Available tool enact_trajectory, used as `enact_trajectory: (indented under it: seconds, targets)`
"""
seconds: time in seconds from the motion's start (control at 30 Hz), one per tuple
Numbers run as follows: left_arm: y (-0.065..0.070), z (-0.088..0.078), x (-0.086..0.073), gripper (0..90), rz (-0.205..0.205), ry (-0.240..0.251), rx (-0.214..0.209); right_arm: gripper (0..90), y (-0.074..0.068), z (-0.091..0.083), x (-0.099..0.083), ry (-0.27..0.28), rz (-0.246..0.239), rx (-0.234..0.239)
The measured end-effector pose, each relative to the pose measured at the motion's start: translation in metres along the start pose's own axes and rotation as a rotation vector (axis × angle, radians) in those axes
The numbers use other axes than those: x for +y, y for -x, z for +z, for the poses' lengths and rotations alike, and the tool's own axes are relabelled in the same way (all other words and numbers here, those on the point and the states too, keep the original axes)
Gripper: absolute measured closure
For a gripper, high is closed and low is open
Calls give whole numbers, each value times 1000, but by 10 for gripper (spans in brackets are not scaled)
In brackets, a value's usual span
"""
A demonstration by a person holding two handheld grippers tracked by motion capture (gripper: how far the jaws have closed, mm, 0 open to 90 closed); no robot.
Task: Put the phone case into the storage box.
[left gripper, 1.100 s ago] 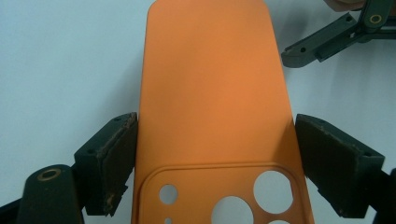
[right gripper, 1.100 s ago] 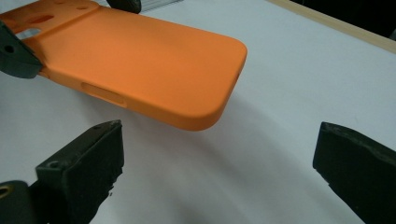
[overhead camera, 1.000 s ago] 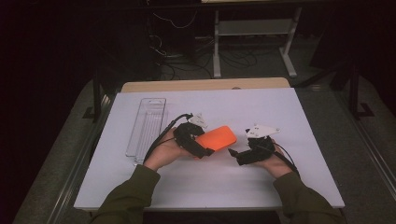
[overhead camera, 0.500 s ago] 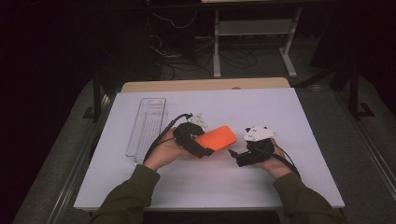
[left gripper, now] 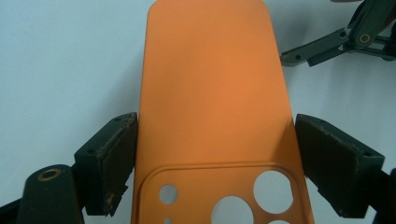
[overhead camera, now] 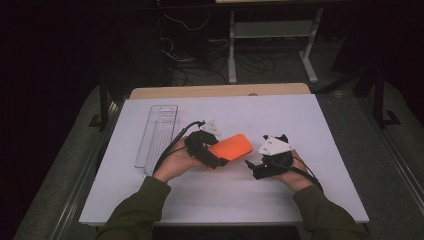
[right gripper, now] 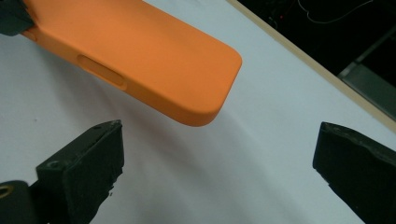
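Orange phone case (left gripper: pixel 210 88) — clamped in left tongs (left gripper: pixel 212 154).

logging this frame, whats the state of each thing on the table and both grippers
orange phone case: empty, back face up, held above the table by its camera-hole end, clamped across its width
left gripper: shut on the case, fingers pressing both long edges
right gripper: open, nothing between its fingers, just short of the case's free end
clear plastic tray: empty, lying flat to the left
white table: bare around the hands
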State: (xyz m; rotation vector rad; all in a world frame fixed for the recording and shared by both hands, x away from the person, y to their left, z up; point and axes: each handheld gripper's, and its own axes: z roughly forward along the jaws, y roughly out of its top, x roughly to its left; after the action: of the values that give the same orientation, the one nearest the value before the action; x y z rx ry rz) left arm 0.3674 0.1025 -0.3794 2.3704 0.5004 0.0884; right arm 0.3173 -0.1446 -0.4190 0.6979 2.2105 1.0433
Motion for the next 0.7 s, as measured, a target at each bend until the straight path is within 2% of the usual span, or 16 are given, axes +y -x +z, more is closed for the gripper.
enact_trajectory:
  seconds: [0.27,0.63,0.7]
  targets:
    - [1,1,0,157,-9,3,-2,13,-5,0,1,-8,-100,-42]
    - [1,1,0,157,-7,1,-2,14,-14,0,2,-5,-192,-89]
    - [1,1,0,157,-10,2,-2,14,-14,0,2,-10,-223,-97]
